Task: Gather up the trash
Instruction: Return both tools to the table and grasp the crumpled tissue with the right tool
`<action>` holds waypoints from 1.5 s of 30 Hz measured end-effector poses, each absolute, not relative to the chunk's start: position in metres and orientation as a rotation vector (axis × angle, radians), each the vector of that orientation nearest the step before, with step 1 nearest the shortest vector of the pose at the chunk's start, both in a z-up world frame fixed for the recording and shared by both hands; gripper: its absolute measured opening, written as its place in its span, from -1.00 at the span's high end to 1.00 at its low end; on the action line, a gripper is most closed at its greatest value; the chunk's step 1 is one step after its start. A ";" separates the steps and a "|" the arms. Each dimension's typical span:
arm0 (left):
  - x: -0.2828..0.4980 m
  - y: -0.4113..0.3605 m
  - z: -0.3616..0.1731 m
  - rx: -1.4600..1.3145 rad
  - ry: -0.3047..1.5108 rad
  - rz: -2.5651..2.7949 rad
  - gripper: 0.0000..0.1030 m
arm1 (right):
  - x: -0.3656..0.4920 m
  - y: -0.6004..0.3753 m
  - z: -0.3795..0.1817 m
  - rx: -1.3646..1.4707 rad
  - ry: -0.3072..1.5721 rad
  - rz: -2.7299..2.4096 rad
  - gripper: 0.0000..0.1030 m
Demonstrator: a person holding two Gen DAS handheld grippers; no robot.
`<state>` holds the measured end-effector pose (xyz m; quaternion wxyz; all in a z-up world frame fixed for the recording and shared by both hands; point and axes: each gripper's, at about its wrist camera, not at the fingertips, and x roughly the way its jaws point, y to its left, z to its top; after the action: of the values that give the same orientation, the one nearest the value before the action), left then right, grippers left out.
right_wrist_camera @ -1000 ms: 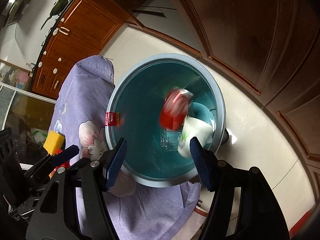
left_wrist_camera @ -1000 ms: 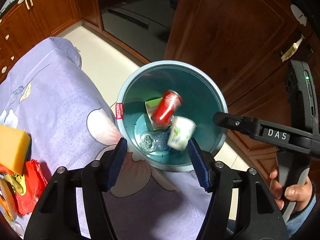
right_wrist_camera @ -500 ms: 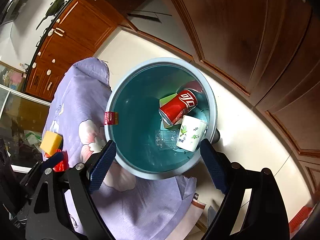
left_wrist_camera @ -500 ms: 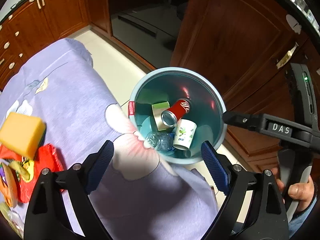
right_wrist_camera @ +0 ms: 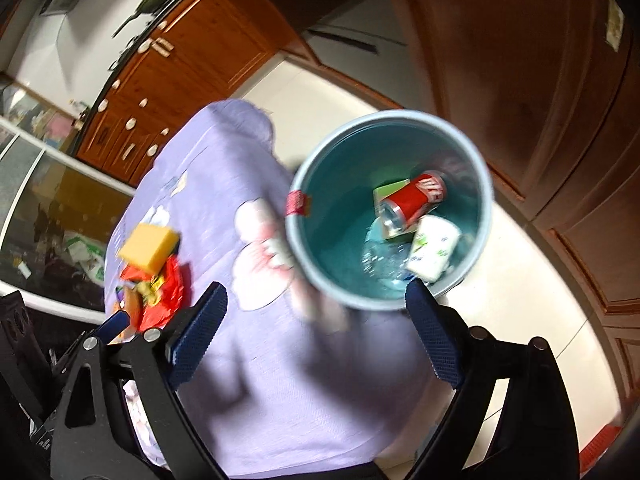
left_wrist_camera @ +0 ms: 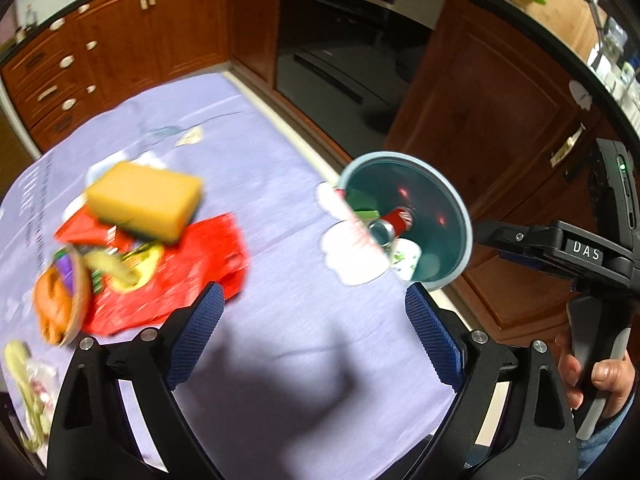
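A teal trash bin (left_wrist_camera: 452, 216) (right_wrist_camera: 320, 220) stands on the floor by the table's edge. It holds a red can (right_wrist_camera: 416, 196), a white paper cup (right_wrist_camera: 432, 248), a green carton (right_wrist_camera: 390, 192) and a clear bottle (right_wrist_camera: 380, 260). On the purple tablecloth (left_wrist_camera: 280, 320) lie a yellow sponge (left_wrist_camera: 146, 200) (right_wrist_camera: 150, 248), red wrappers (left_wrist_camera: 192, 264) (right_wrist_camera: 168, 292) and orange and yellow snack packs (left_wrist_camera: 60, 300). My left gripper (left_wrist_camera: 312, 336) is open and empty above the cloth. My right gripper (right_wrist_camera: 316, 336) is open and empty near the bin; it also shows in the left wrist view (left_wrist_camera: 560, 248).
Wooden cabinets (left_wrist_camera: 120, 52) and a dark oven front (left_wrist_camera: 340, 52) line the kitchen behind the table. A wooden door (right_wrist_camera: 520, 80) stands right of the bin. Pale floor tiles (right_wrist_camera: 540, 280) surround the bin. More crumpled wrappers (left_wrist_camera: 28, 392) lie at the table's left edge.
Both grippers have pulled back and up from the bin toward the table. The left view has swung left, bringing the sponge and wrappers into view. The can has settled in the bin.
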<state>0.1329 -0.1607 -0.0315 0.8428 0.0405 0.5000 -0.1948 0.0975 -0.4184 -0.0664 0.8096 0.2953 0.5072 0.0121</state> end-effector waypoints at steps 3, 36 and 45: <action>0.121 -0.131 -0.029 0.058 1.050 -0.376 -0.79 | 0.094 -0.391 -0.061 0.611 1.093 0.058 -0.68; 0.009 0.160 -0.041 -0.314 0.982 -0.019 -0.80 | 0.047 -0.063 -0.088 0.088 1.360 0.641 -0.46; 0.017 0.168 -0.047 -0.319 1.006 -0.003 -0.79 | 0.051 -0.051 -0.107 0.022 1.367 0.652 0.48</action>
<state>0.0171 0.1683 -0.0473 0.8639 -0.1524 0.4801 -0.0013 0.0515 -0.0511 -0.1071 0.7266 0.0098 0.6202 0.2955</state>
